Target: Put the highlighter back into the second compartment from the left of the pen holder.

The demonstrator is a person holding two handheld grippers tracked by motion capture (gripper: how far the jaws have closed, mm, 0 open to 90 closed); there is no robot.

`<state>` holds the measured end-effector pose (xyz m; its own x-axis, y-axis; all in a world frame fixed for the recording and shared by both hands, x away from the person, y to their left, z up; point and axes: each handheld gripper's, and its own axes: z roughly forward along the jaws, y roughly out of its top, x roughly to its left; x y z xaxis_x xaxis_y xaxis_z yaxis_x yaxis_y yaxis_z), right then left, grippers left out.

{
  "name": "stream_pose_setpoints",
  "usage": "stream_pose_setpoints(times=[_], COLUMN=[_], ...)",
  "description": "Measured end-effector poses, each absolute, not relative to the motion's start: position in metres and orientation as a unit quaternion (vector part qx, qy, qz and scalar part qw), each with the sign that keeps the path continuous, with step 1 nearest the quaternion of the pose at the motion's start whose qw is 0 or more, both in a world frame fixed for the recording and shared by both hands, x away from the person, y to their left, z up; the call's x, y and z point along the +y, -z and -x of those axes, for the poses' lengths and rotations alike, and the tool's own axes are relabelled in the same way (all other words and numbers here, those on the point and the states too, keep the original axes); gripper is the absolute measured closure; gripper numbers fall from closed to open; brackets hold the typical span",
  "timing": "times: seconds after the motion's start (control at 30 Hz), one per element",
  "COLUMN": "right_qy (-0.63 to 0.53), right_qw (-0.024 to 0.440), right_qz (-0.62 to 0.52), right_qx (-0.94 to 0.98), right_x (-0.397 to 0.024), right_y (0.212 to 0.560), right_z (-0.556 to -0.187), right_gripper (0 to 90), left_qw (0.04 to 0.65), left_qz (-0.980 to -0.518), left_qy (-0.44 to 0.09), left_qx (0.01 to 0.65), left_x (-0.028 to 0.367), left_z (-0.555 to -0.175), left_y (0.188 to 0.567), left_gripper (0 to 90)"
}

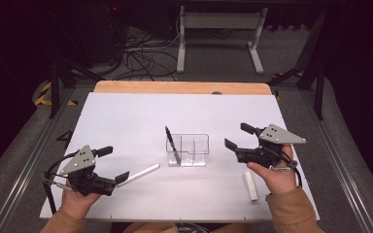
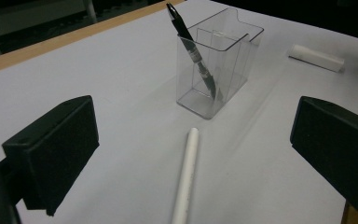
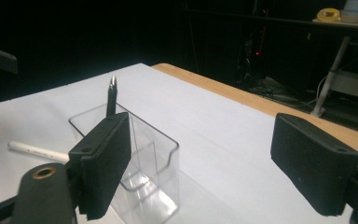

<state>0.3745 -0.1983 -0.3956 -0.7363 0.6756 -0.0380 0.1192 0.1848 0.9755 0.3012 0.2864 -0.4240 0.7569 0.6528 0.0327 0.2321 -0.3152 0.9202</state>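
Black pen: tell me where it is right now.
In the high view the black pen stands tilted in the left compartment of the clear holder at the table's centre, with the long white stick lying to its near left.

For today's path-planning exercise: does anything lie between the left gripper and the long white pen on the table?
Nothing visible does. The left gripper is open, and the white pen lies on bare white table straight ahead between its jaws. The clear holder with the black pen stands beyond it.

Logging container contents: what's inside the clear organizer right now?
One black pen stands tilted in the end compartment of the clear organizer, top poking above the rim. The other compartments look empty through the walls. Nothing seems hidden.
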Motion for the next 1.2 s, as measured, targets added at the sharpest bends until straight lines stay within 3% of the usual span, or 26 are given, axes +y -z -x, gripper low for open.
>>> stream_pose_setpoints(times=[0.3,0.57,1.2], right_qy=[-0.572,-0.556,-0.518], right_qw=[0.237,0.231,0.233], right_qz=[-0.293,-0.303,-0.333], right_qx=[0.729,0.739,0.752], right_x=[-0.223,-0.238,-0.25], right_y=[0.416,0.436,0.456], right_z=[-0.371,-0.371,-0.374], right_gripper=[18.8,10.5,12.7], left_qw=[0.504,0.491,0.467], left_qz=[-0.789,-0.797,-0.811], left_qy=[-0.197,-0.207,-0.181], left_qx=[0.29,0.287,0.303], left_x=[0.285,0.281,0.273], left_z=[-0.303,-0.304,-0.312], left_y=[0.423,0.42,0.417], left_gripper=[1.9,1.7,2.4])
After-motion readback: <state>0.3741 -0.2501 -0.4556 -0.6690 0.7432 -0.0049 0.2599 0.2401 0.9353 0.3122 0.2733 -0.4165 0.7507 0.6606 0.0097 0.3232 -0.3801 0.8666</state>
